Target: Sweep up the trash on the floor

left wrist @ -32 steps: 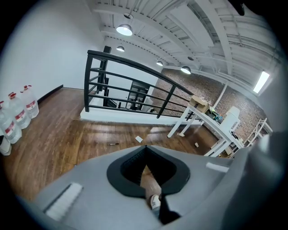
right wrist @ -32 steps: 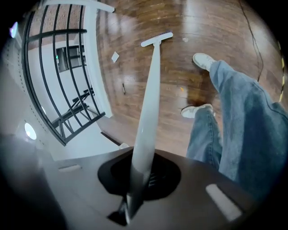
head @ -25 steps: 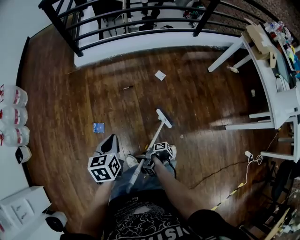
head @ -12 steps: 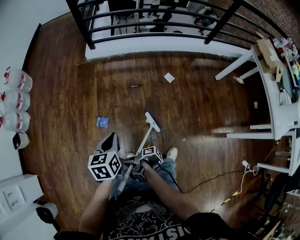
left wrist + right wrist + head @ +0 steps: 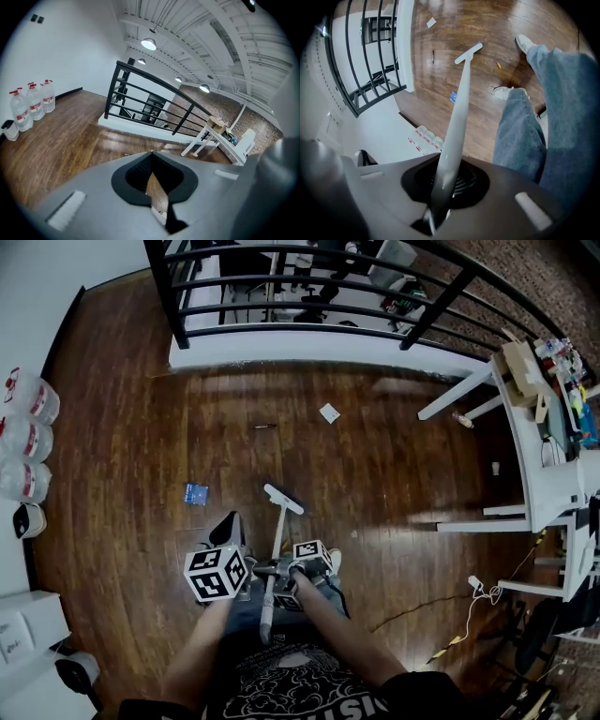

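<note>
The right tongs (image 5: 449, 180) are clamped on the handle of a broom (image 5: 276, 542) at lower centre of the head view. The handle slopes up the frame to the broom head (image 5: 283, 499), which sits on the wood floor (image 5: 394, 465) just above the person's shoes. The left tongs (image 5: 152, 163) are at the broom's left, pressed together at the tips with only a thin slit behind them. They appear to hold nothing.

The trash lies apart from the broom head:
- A blue wrapper (image 5: 195, 493) is to its left.
- A thin dark stick (image 5: 265, 427) is above it.
- A white paper scrap (image 5: 329, 412) is above and to its right.
- An orange bit (image 5: 498, 65) is near one shoe in the right gripper view; it is too small to identify.

A black railing (image 5: 309, 282) crosses the top of the frame. 3 bottles (image 5: 23, 442) line the left edge, and a white tabletop (image 5: 544, 465) stands at right.
</note>
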Available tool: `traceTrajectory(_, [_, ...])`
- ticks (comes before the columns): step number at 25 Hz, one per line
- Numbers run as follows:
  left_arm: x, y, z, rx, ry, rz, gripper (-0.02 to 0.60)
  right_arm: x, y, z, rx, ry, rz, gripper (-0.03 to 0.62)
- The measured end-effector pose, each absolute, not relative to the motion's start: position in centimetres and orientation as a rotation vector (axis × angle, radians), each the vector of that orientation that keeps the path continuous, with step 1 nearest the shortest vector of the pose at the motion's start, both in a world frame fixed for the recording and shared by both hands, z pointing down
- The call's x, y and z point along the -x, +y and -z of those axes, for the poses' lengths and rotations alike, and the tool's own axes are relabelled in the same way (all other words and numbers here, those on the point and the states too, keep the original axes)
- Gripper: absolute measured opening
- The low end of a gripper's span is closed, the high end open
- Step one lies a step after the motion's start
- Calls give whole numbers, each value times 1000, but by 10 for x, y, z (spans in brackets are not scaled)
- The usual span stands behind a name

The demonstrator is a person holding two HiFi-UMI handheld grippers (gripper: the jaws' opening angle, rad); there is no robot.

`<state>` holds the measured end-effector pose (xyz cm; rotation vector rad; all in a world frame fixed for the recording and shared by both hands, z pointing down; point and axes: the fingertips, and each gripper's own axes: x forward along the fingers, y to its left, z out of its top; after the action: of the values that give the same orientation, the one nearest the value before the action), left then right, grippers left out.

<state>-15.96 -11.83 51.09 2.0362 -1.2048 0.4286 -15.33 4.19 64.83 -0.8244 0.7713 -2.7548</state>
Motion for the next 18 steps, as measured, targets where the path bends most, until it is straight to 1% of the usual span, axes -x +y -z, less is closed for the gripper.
traceTrajectory(7, [130, -122, -493, -2093, -1128, -378, 5, 102, 39, -606, 863, 876, 2676, 21])
traceTrajectory(13, [119, -125, -486, -2107, -1099, -351, 5, 47, 25, -596, 1026, 1055, 2619, 20])
traceTrajectory(18, [92, -130, -482, -2139, -1067, -358, 5, -6, 4, -597, 1195, 1184, 2571, 20])
